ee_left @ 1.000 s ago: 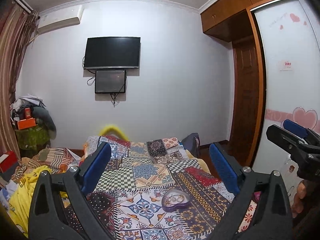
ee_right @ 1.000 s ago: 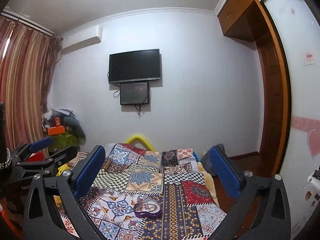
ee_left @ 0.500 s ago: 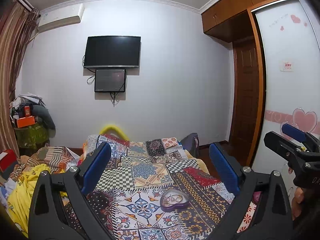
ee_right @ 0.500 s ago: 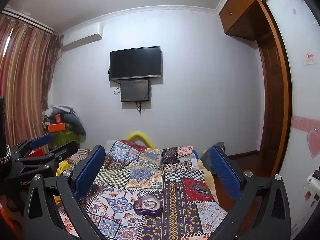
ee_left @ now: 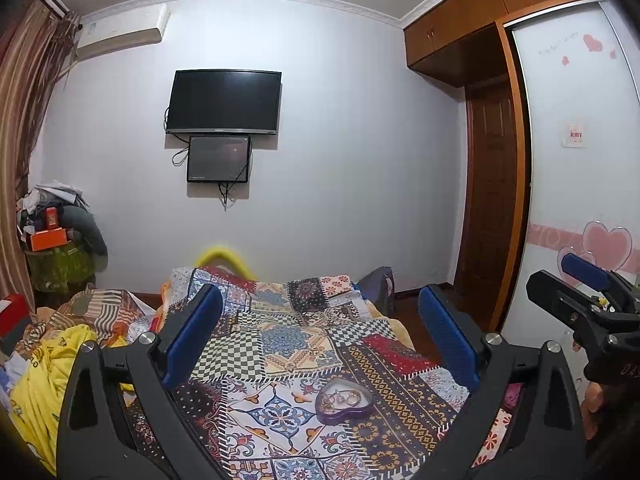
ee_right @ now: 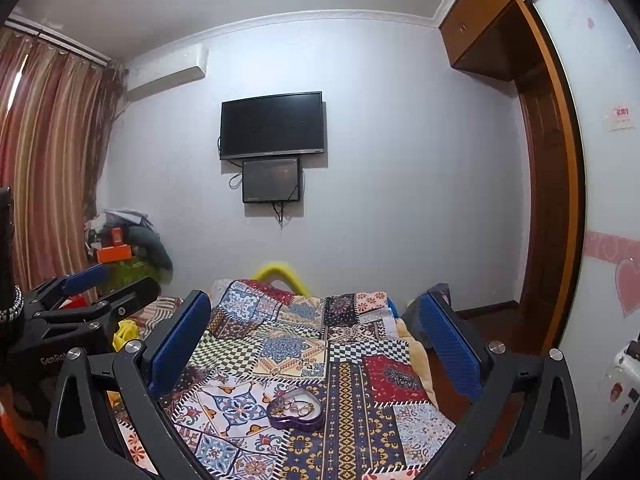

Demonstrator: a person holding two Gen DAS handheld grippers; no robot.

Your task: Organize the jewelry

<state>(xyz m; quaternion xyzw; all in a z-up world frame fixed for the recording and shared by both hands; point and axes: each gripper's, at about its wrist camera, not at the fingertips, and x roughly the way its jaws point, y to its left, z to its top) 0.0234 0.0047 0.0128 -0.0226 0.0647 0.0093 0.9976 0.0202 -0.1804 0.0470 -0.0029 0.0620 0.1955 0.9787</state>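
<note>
My left gripper and right gripper both hold their fingers spread, empty, above the bed. The heart-shaped jewelry dish lies on the quilt nearer the bed's right edge. Only the left view shows the yellow cloth. Little has shifted since before.

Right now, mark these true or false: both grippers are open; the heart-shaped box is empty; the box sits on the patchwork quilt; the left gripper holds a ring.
1. Both grippers are open: true. The left gripper and right gripper stand spread, gripping nothing.
2. The heart-shaped box is empty: false. Rings lie inside it.
3. The box sits on the patchwork quilt: true.
4. The left gripper holds a ring: false. It holds nothing.
</note>
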